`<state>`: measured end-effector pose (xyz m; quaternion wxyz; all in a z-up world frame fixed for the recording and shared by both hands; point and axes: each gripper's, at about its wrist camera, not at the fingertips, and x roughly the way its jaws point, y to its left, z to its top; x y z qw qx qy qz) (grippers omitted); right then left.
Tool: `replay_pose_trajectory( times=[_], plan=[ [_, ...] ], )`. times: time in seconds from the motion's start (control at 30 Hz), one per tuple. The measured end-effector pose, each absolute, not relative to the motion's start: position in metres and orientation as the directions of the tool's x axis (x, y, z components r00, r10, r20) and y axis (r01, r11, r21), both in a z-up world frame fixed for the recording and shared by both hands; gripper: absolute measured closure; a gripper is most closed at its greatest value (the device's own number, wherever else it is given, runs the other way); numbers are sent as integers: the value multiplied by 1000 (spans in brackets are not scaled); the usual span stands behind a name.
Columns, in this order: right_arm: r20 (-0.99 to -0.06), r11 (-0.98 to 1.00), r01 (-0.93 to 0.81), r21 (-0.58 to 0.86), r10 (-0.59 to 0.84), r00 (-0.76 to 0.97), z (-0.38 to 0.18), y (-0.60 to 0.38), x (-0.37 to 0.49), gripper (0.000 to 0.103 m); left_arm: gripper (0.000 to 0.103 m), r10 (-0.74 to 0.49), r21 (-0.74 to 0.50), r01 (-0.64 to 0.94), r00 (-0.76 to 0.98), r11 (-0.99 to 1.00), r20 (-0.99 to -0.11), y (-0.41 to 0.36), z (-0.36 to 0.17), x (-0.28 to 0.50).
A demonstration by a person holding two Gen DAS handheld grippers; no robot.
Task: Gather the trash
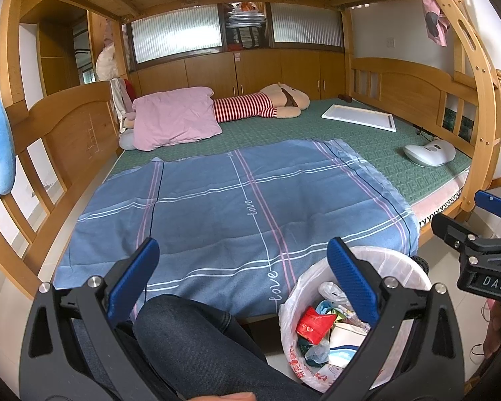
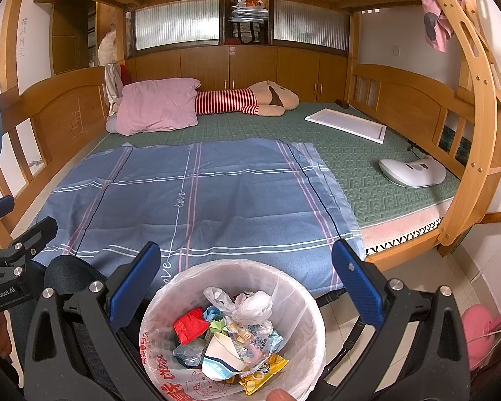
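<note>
A round bin with a white plastic liner stands on the floor at the foot of the bed. It holds several wrappers, a red packet, a paper cup and a crumpled white bag. My right gripper is open and empty, its jaws spread above the bin. My left gripper is open and empty, to the left of the bin, above a dark-jeaned knee. Each gripper shows at the edge of the other's view.
A blue plaid sheet covers the near part of a green mattress in a wooden bunk bed. On the bed lie a pink pillow, a striped plush toy, a white board and a white device.
</note>
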<state>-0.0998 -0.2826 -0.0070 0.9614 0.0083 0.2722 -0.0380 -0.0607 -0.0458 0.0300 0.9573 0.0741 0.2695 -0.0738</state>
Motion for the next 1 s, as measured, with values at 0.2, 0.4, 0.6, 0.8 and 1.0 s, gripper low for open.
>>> replay_pose_trajectory(
  times=[0.2,0.4,0.6,0.8,1.0],
  plan=[
    [-525,997,78,-4,-68,848,-7,-282,-100,3,3,-102,102,182,843,978,-527,-46,30,-61],
    [-528,997,79,-4,-69,847,-10,-281,-97,3,3,-103,101,183,842,978,-529,-45,30,-59],
    [-531,997,78,0,-66,845,-12,-280,-97,3,3,-105,102,186,842,977,-530,-45,30,-60],
    [-536,997,82,3,-67,841,-16,-275,-100,3,3,-103,99,185,836,978,-539,-43,26,-57],
    [-473,996,60,62,-24,881,-4,-280,-107,3,3,-86,112,174,833,978,-547,-40,19,-48]
  ],
)
